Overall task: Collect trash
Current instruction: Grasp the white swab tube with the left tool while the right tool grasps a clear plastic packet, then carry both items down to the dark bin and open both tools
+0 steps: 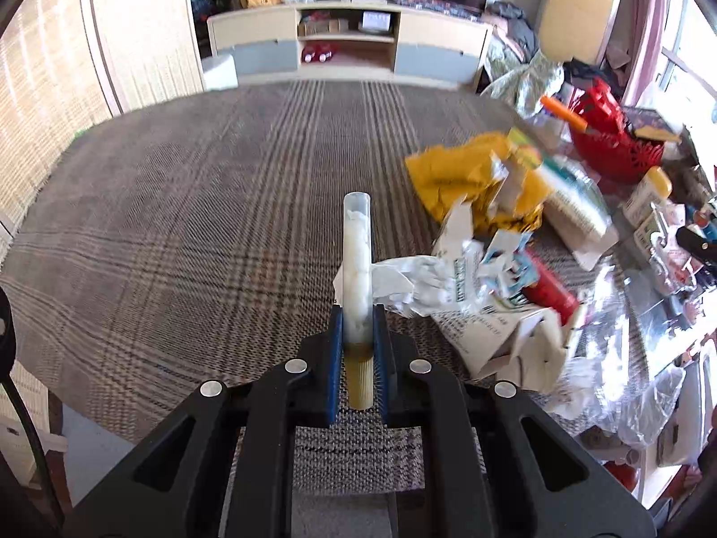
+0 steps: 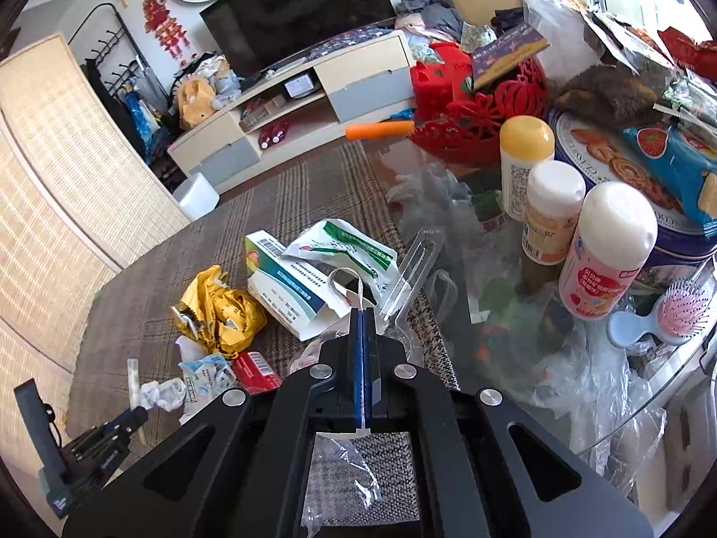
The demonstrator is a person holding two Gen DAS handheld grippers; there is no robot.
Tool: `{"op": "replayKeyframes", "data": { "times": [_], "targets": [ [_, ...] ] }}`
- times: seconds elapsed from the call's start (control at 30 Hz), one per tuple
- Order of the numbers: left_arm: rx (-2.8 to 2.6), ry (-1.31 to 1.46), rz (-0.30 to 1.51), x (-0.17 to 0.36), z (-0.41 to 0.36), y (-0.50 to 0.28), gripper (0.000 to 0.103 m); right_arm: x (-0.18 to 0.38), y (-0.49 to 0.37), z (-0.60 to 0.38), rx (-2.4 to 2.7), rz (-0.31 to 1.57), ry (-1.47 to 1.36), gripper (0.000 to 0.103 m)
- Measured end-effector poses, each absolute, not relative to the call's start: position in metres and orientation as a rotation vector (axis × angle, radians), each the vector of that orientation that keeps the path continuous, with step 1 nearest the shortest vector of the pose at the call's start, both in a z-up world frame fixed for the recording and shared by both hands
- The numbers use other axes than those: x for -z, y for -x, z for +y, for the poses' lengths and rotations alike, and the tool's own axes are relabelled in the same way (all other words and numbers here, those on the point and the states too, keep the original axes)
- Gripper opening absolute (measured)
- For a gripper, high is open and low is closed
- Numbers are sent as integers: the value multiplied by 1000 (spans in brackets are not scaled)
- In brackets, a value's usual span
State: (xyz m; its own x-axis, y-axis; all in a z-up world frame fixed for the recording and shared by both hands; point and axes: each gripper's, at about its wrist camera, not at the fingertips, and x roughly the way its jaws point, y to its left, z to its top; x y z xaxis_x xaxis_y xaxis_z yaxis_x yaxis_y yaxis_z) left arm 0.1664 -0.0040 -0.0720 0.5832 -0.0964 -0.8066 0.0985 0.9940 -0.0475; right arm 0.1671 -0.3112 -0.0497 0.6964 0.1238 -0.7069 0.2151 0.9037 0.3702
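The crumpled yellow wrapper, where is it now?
In the right wrist view the yellow wrapper lies on the plaid tablecloth, left of the white and blue medicine box, behind the red packet.

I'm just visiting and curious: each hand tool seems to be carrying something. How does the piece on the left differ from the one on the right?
The left gripper is clamped on a stiff plastic tube stuffed with white wadding, standing upright between the fingers. The right gripper pinches a thin white strip that loops limply, with its fingers nearly touching, while the tube keeps the left ones apart. Both look like trash picked from the litter on the table.
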Motion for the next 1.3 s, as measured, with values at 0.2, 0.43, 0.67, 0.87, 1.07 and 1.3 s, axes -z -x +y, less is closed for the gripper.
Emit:
{"op": "replayKeyframes", "data": {
  "times": [0.2,0.43,0.67,0.87,1.07,1.3],
  "targets": [
    [163,-8,863,30,-10,-125,12,21,-143,-295,25,781,-393,2],
    [205,37,715,-22,-4,-57,12,-26,-76,-279,-23,683,-355,2],
    [231,51,663,-29,2,-8,12,-29,-16,-259,-75,659,-350,2],
    [250,24,673,-17,-2,23,12,-7,18,-243,-102,691,-359,2],
    [284,13,738,29,-15,40,12,41,27,-229,-113,785,-367,2],
    [310,5,886,109,-30,39,12,105,25,-223,-105,900,-370,2]
  ]
}}
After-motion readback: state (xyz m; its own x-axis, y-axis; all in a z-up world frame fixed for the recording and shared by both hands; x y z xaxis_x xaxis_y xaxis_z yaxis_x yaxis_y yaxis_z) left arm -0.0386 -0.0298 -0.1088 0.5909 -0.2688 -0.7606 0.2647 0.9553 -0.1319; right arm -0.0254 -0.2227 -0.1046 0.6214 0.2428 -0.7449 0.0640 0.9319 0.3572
